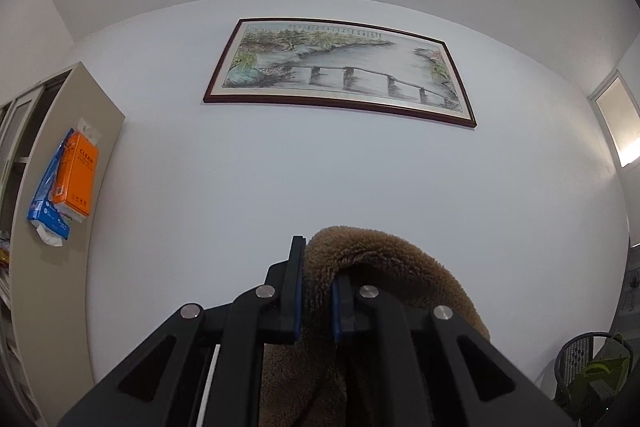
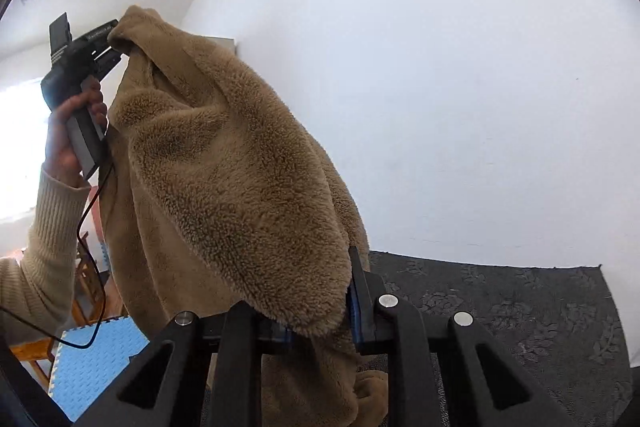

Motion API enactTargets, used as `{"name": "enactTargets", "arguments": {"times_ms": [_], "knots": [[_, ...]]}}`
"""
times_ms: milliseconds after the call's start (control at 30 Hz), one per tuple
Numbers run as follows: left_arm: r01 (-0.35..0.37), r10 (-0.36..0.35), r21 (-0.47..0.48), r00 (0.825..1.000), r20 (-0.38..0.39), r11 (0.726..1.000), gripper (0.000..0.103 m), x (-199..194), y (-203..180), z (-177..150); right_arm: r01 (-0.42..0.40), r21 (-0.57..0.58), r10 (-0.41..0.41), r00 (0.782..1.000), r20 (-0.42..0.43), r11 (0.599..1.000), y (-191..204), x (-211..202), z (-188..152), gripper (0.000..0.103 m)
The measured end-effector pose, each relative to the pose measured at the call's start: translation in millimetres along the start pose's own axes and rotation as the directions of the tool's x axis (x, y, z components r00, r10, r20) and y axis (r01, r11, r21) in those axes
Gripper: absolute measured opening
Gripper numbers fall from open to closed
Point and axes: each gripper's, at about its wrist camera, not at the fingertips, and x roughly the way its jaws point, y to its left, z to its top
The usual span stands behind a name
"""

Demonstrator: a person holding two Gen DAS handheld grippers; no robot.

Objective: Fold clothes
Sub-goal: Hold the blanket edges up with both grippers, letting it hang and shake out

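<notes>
A brown fleece garment hangs in the air between both grippers, well above the dark patterned surface. My left gripper is shut on a fold of the fleece, which spills over its right finger and down below. In the right wrist view the left gripper is raised high at upper left in a person's hand, pinching the garment's top corner. My right gripper is shut on the garment's lower edge; the fleece hides its left finger.
A framed landscape painting hangs on the white wall. A cabinet with orange and blue packs stands at left. A black mesh bin sits at lower right. Blue foam floor mats and wooden furniture lie at lower left.
</notes>
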Motion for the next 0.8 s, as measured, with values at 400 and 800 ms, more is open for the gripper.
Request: {"name": "enactTargets", "arguments": {"times_ms": [400, 800], "knots": [[-0.032, 0.033, -0.017, 0.998, 0.052, 0.999, 0.012, -17.4, 28.7, 29.7, 0.002, 0.089, -0.019, 0.98, 0.2, 0.996, 3.5, -72.6, 83.8, 0.021], [0.021, -0.027, 0.03, 0.976, 0.216, 0.999, 0.017, -76.7, 16.4, 67.8, 0.634, -0.097, -0.431, 0.622, 0.654, 0.767, 150.9, -178.5, 145.4, 0.021]]}}
